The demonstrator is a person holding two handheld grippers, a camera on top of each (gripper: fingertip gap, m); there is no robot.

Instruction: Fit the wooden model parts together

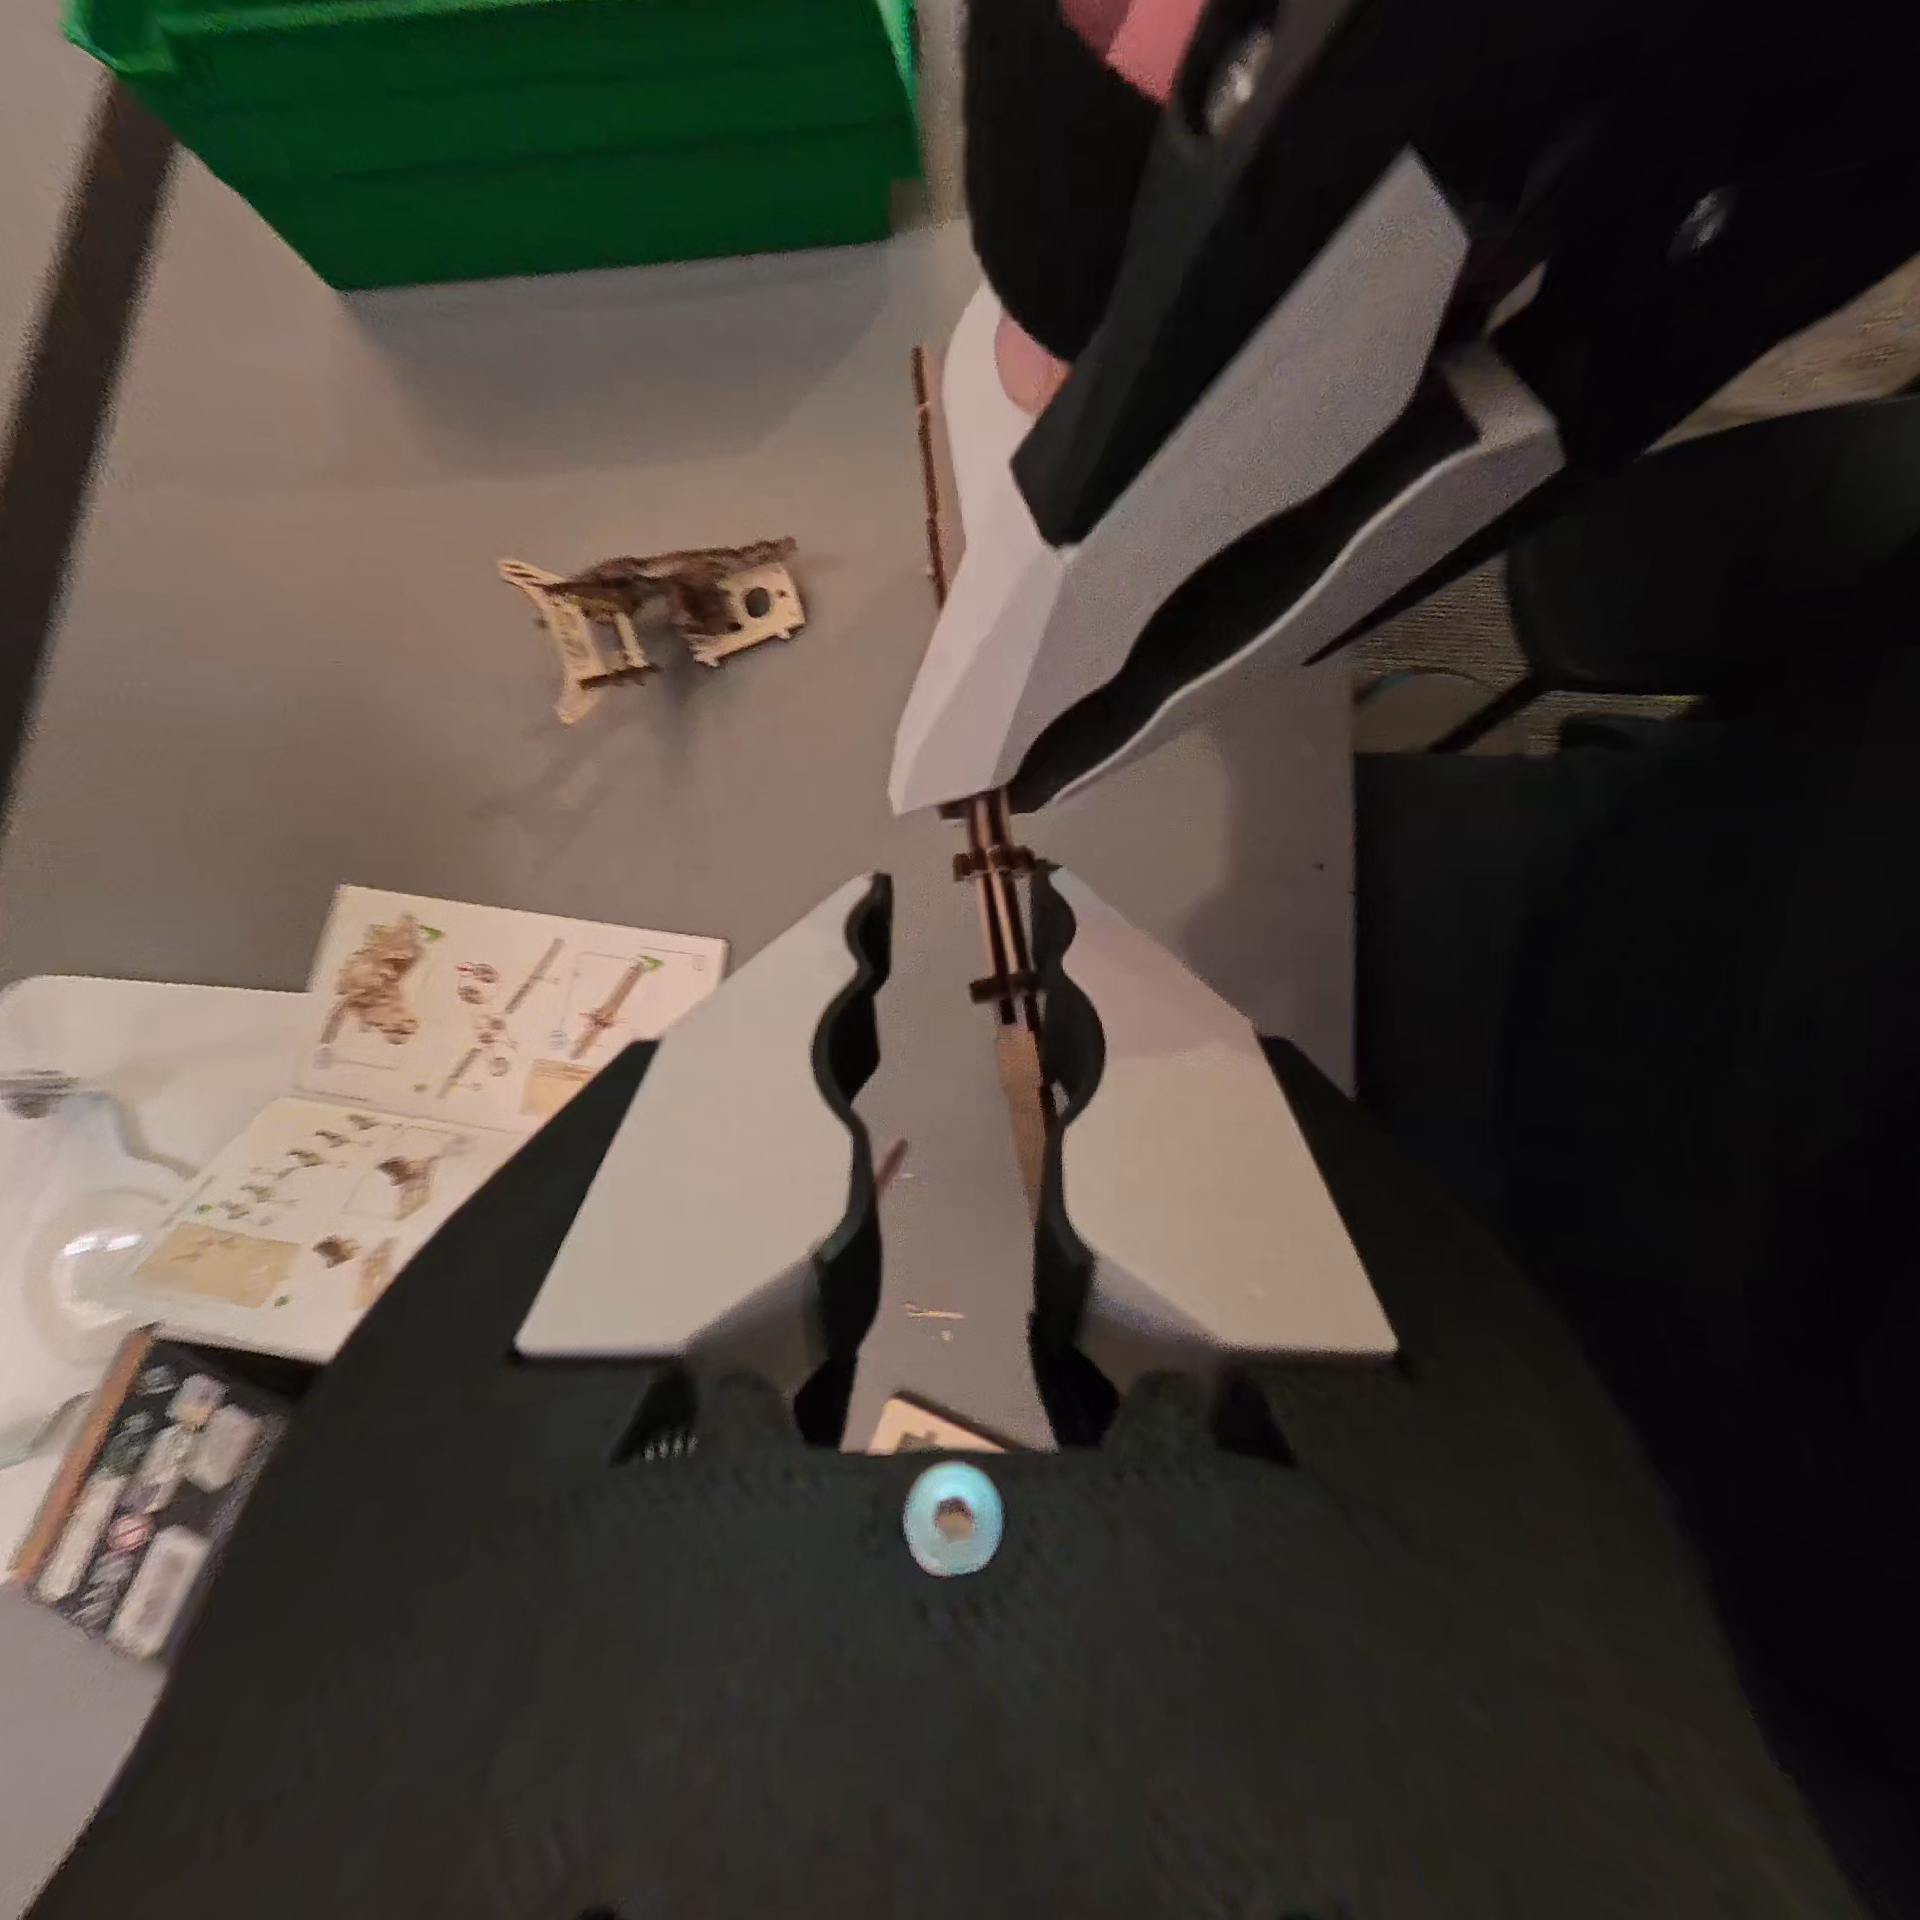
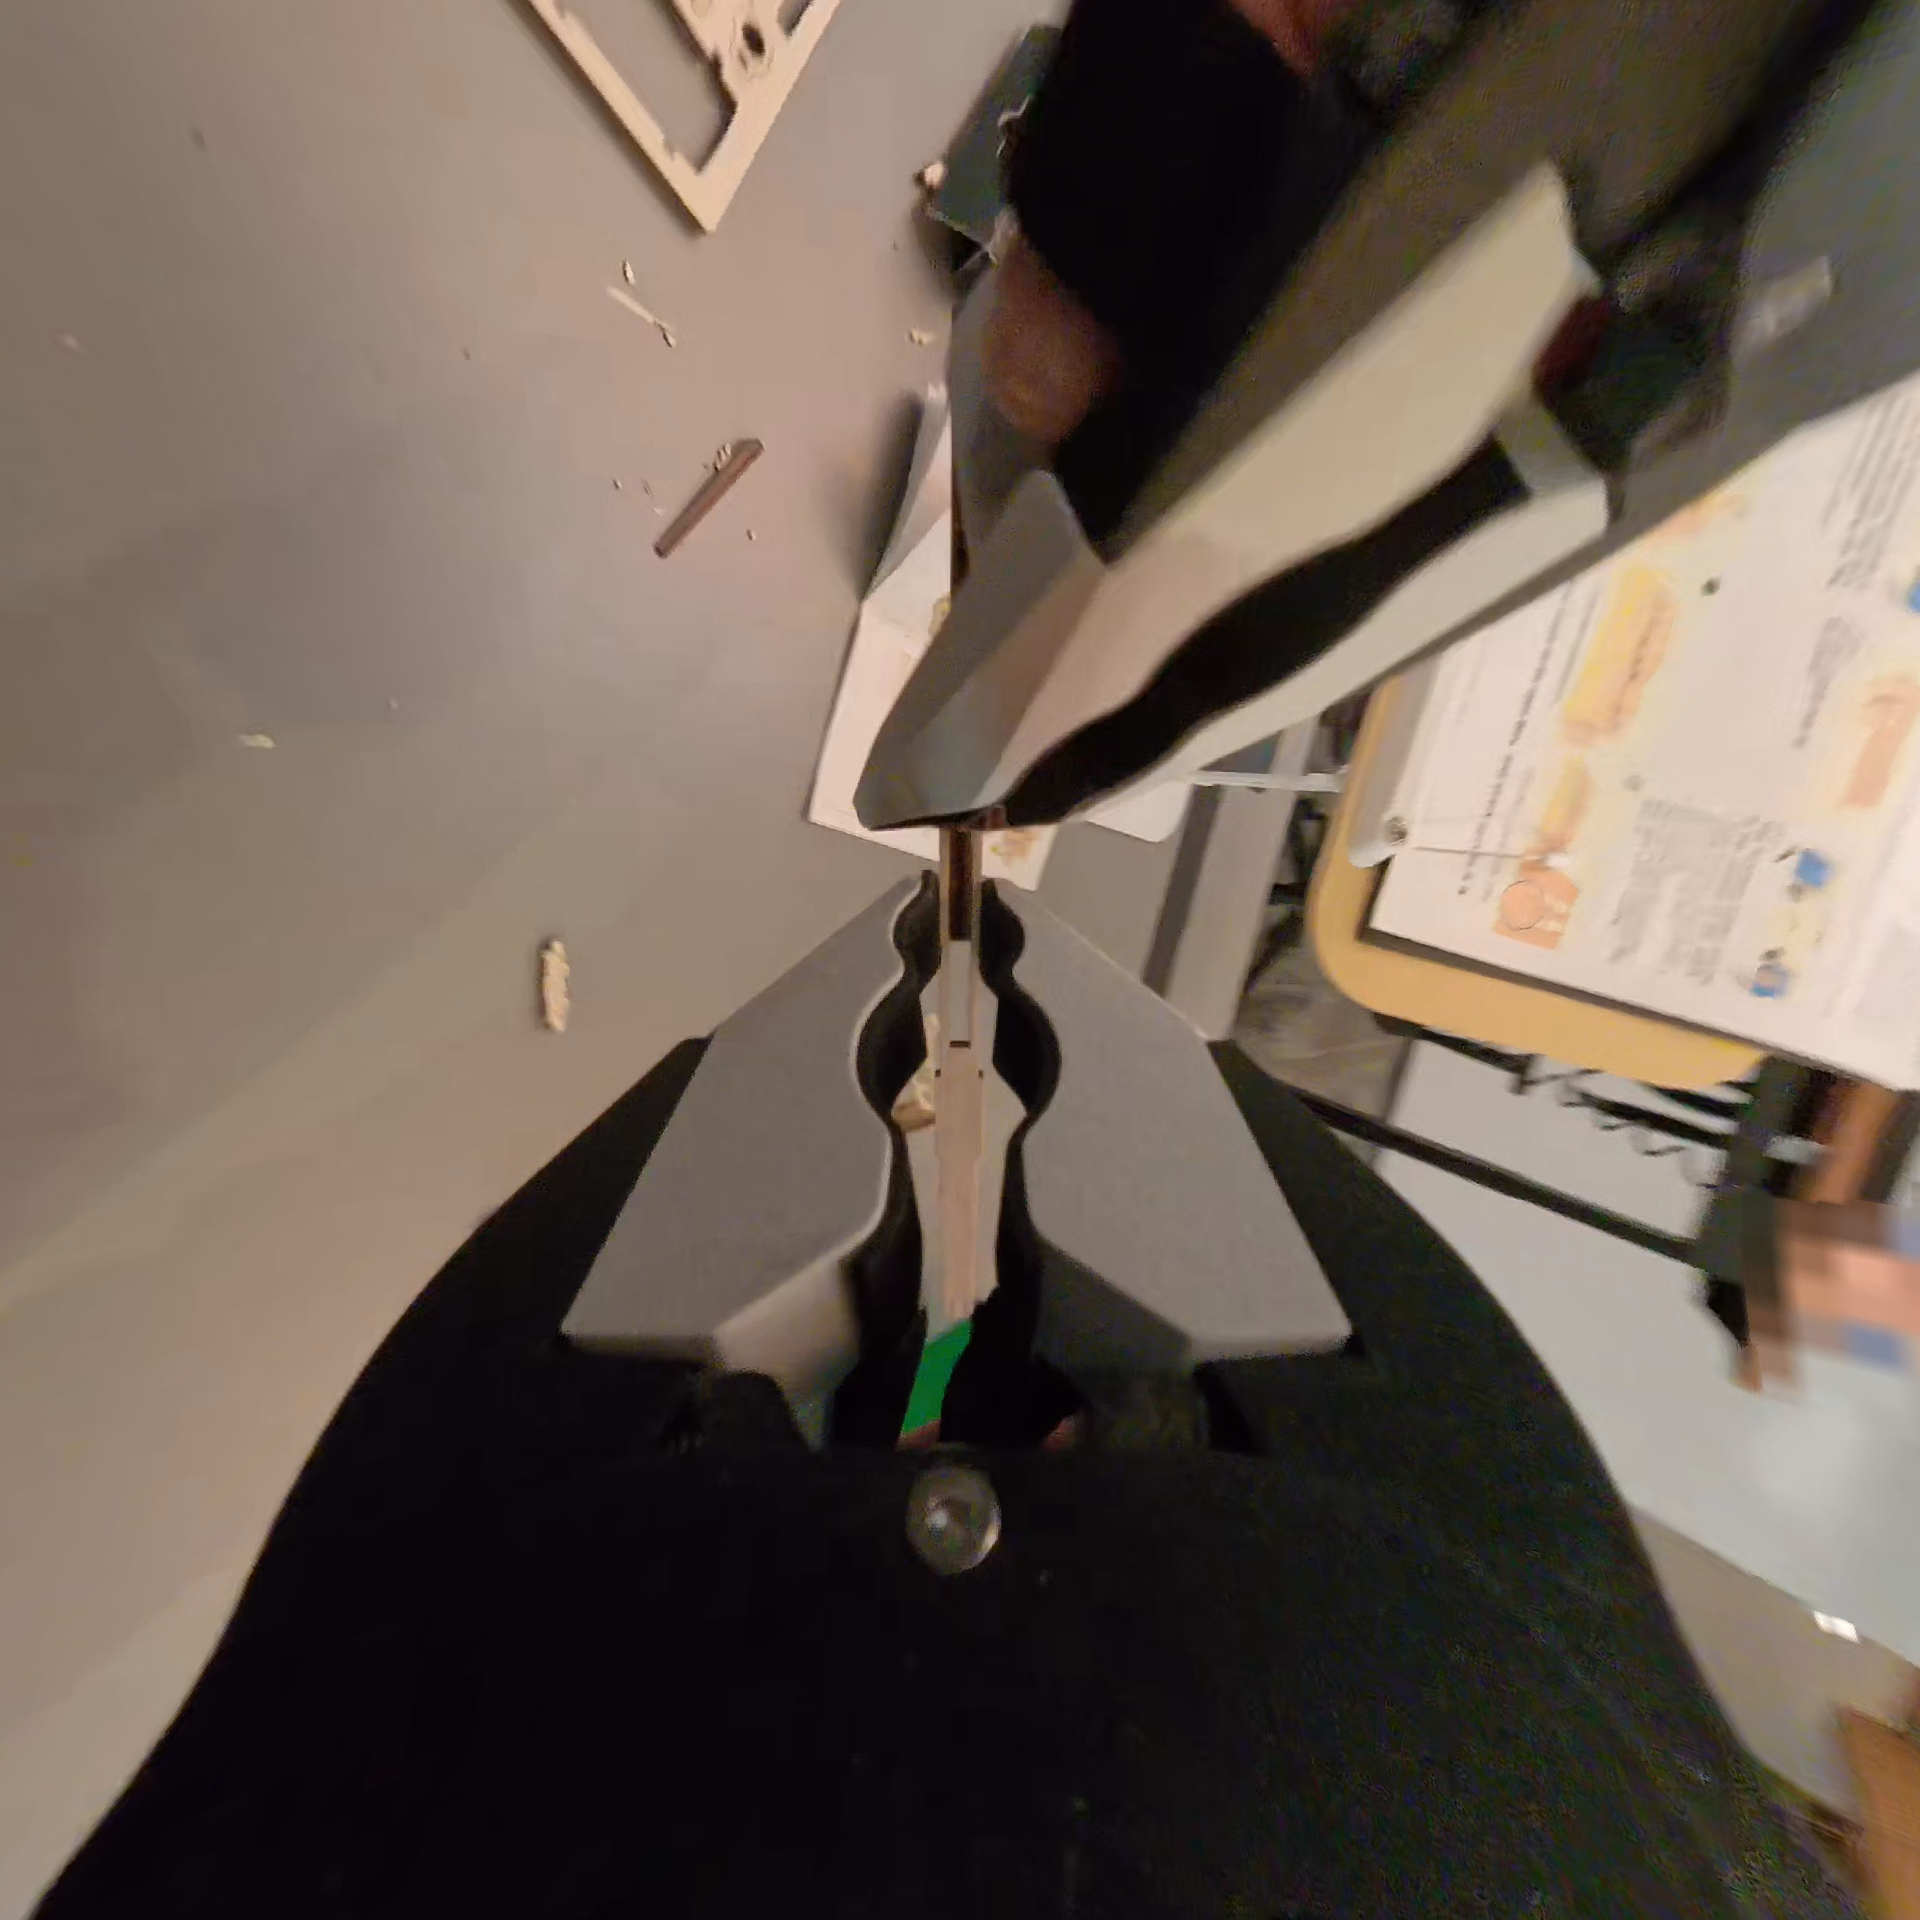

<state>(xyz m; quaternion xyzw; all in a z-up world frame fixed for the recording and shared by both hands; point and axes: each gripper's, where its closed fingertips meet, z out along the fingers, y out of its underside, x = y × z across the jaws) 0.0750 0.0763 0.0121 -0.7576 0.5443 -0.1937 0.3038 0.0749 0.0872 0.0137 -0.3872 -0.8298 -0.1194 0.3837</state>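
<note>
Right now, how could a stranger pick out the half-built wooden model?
Start at the green plastic bins at the grey table's far edge. Nearer than them, alone, lies the pale half-built wooden model. Unlike the flat printed instruction sheets, it has a round hole.

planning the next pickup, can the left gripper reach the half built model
Probably yes: the left gripper is open and the half-built model lies unobstructed on the table, though the wooden strip in the right gripper lies between the left fingers.
</note>
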